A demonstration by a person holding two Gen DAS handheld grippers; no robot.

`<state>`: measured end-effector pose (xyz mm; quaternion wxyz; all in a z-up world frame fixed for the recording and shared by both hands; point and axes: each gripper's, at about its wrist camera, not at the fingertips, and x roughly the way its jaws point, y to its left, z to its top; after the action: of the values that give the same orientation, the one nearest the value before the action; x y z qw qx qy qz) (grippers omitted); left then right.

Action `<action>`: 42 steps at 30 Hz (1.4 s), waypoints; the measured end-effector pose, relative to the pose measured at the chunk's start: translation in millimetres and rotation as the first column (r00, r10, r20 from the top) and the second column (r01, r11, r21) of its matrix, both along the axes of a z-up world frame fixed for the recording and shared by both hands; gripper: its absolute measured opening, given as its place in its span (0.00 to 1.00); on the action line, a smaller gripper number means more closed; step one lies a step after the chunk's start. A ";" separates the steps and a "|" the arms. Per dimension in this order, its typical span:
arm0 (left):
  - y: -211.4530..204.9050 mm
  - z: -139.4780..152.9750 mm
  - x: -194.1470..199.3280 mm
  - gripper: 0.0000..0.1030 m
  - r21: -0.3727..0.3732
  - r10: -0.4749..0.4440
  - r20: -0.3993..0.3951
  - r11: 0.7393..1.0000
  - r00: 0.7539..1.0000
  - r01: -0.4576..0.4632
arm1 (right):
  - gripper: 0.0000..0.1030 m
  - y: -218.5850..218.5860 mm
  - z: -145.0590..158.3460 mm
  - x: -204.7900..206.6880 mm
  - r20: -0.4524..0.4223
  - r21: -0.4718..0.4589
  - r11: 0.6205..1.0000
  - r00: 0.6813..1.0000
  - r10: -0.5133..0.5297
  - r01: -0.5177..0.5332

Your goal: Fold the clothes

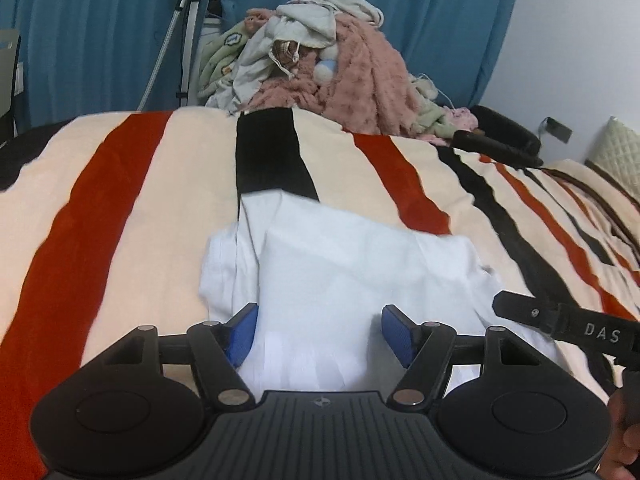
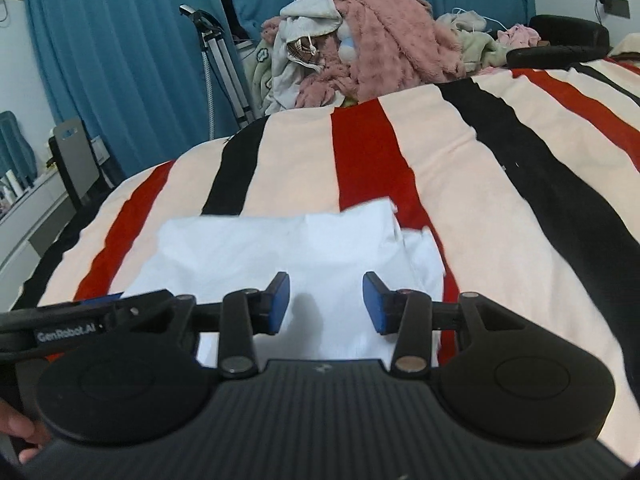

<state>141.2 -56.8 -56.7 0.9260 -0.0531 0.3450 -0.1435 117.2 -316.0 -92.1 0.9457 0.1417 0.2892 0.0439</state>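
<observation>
White garment (image 1: 360, 280) lies folded on the striped bedspread (image 1: 140, 208), w/ the laundry pile (image 1: 320, 52) well beyond it at the bed's far edge.

Left wrist view only: a quilted pillow (image 1: 620, 156) far to the right of the garment, plus the right gripper's black arm marked "DAS" at the garment's right edge. Right wrist view only: a desk w/ small items (image 2: 24, 208) far left of the garment, a chair back (image 2: 74, 160) near it, and the left gripper's arm marked "GenRobot.AI" crossing the garment's left corner. Both views show blue curtains (image 2: 120, 60) behind the pile and a metal stand (image 2: 216, 64) left of it.

Garment's near edge is cut off behind each gripper body; its type is hard to tell (edges look blurred).

Left gripper (image 1: 318, 334): jaws well apart, blue pads (image 1: 244, 336) over the garment, nothing pinched. Right gripper (image 2: 326, 304): jaws parted less wide, over the garment, gripping nothing. Whether the pads touch the cloth I can't tell.
</observation>
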 end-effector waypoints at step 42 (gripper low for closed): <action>69.0 -49.0 -54.3 0.25 -0.606 0.208 -0.306 0.710 0.929 -0.359 | 0.44 3.6 -13.4 -49.2 0.021 0.027 0.997 0.997 -0.077 0.076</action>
<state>86.8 12.3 -105.6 0.8166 -0.4399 0.3591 -0.1034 67.9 -312.4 -105.5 0.9479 0.1646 0.2724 0.0129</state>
